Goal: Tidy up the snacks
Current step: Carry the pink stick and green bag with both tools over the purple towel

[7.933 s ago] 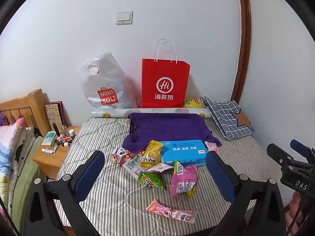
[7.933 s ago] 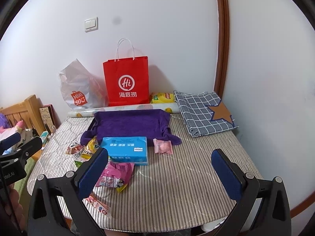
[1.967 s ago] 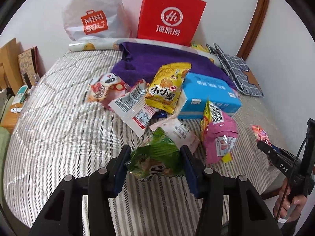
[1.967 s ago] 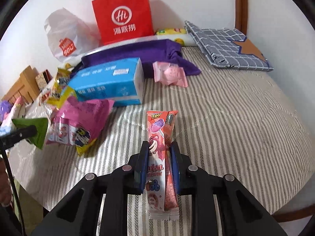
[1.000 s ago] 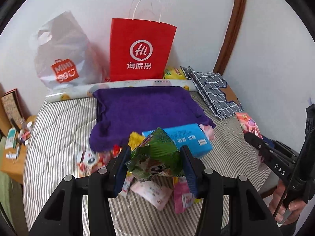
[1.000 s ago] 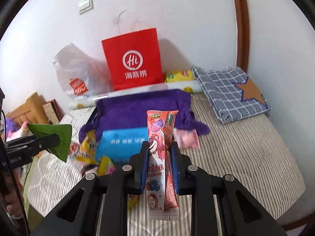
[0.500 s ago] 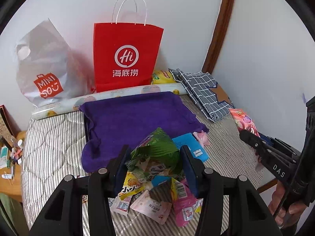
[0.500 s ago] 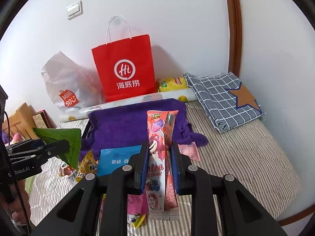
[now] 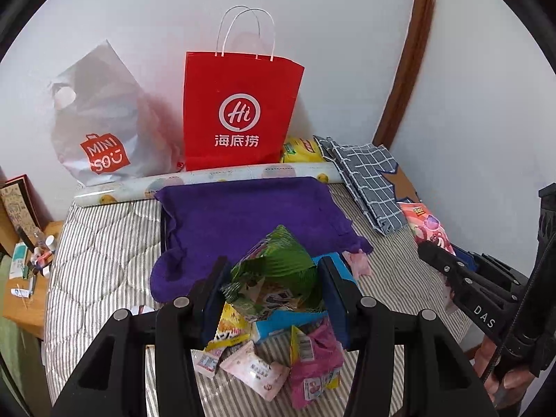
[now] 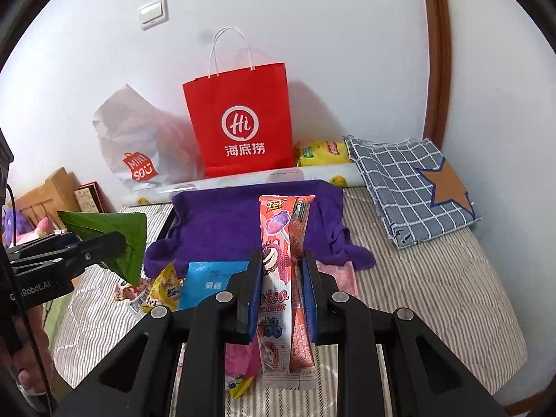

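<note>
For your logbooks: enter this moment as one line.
left claw: grips green packet | right claw: grips pink packet | both above bed

A white "Hi" in a ringed circle, with 海底捞 beneath, is showing on the tall red paper bag (image 9: 239,111). "MINISO" is sitting on the crumpled grey plastic bag's (image 9: 104,121) red badge. "TOY" is topping the long pink lollipop packet (image 10: 285,260). "DAS" is marking the black right gripper (image 9: 448,260); "Robot.AI" is marking the black left gripper (image 10: 104,243).

A striped quilted bed (image 9: 104,260) stands against a plain white wall (image 9: 347,34) with a light switch (image 10: 154,13), a curved brown wooden door frame (image 9: 410,59) and a cluttered wooden nightstand (image 9: 24,299).
</note>
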Tool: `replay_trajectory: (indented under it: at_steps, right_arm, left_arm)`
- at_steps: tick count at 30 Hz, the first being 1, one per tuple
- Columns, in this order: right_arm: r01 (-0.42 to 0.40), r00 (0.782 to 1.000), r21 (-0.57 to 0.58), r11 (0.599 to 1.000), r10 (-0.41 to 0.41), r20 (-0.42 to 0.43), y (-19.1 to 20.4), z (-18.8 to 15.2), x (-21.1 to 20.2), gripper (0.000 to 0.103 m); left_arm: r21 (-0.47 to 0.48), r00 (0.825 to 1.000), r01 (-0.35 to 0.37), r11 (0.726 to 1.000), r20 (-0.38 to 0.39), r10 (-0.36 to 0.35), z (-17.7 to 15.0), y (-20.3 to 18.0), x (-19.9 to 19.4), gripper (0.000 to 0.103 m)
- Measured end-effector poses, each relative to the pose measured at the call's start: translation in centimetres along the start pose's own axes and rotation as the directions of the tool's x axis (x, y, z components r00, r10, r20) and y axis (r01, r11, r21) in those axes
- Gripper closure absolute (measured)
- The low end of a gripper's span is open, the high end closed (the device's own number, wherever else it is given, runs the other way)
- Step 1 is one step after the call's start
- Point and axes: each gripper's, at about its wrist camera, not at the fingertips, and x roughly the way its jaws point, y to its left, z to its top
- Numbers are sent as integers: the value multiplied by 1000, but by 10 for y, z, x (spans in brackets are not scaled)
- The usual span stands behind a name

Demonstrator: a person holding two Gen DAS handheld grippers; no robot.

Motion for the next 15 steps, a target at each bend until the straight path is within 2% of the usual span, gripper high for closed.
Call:
replay_trajectory:
  at_steps: [6,15]
  right_arm:
    - [-10,1000,1,1000,10,0,-12,15,20,81]
    - [-28,1000,-33,999,28,-12,-16,40,70,81]
  left_arm:
    - [-8,1000,-25,1000,-1,25,16,-1,19,54]
    - [-44,997,-77,996,-35,75,39,25,65,54]
